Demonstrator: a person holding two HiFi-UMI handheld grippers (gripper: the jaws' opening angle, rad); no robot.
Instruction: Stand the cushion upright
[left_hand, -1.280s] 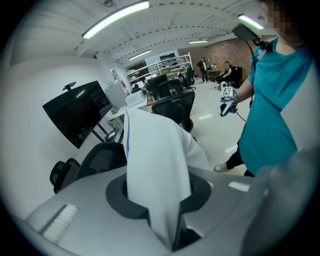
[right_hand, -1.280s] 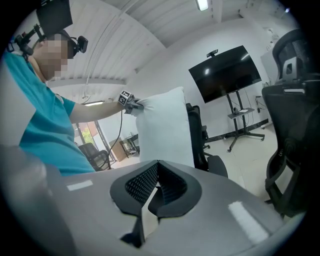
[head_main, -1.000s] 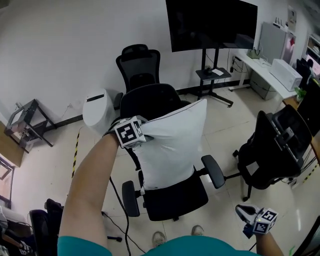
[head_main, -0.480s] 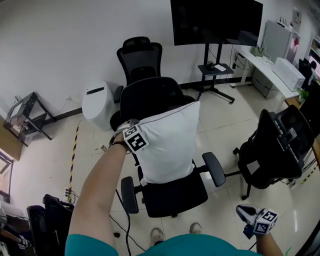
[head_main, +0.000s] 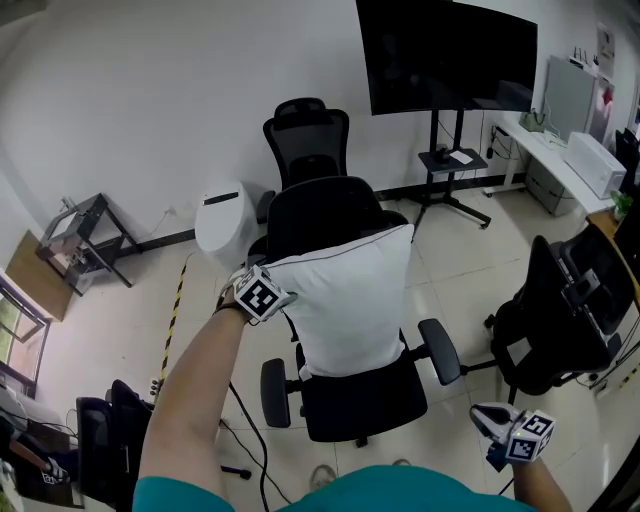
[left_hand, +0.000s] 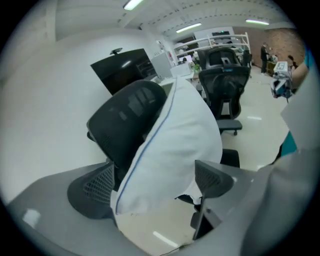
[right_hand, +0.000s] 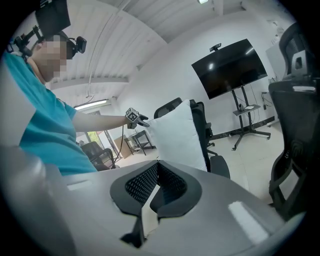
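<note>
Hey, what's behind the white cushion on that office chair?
The chair's black backrest, which the cushion leans against. Only its top shows; the lower backrest is covered.

The right gripper (right_hand: 158, 164) fills the foreground, its two black mesh-lined jaws closed tip to tip with nothing between them. Beyond them a white cushion (right_hand: 177, 134) stands upright on a black office chair (right_hand: 204, 131), leaning on its backrest. A person in a teal sleeve (right_hand: 42, 135) reaches an arm across from the left. The left gripper (right_hand: 135, 118) is at the cushion's upper left edge. Its jaws have just been opening, and whether the cushion lies between them is too small to tell. A dark television (right_hand: 234, 67) on a wheeled stand stands behind, and another black chair (right_hand: 295, 130) rises at the right edge.
</note>
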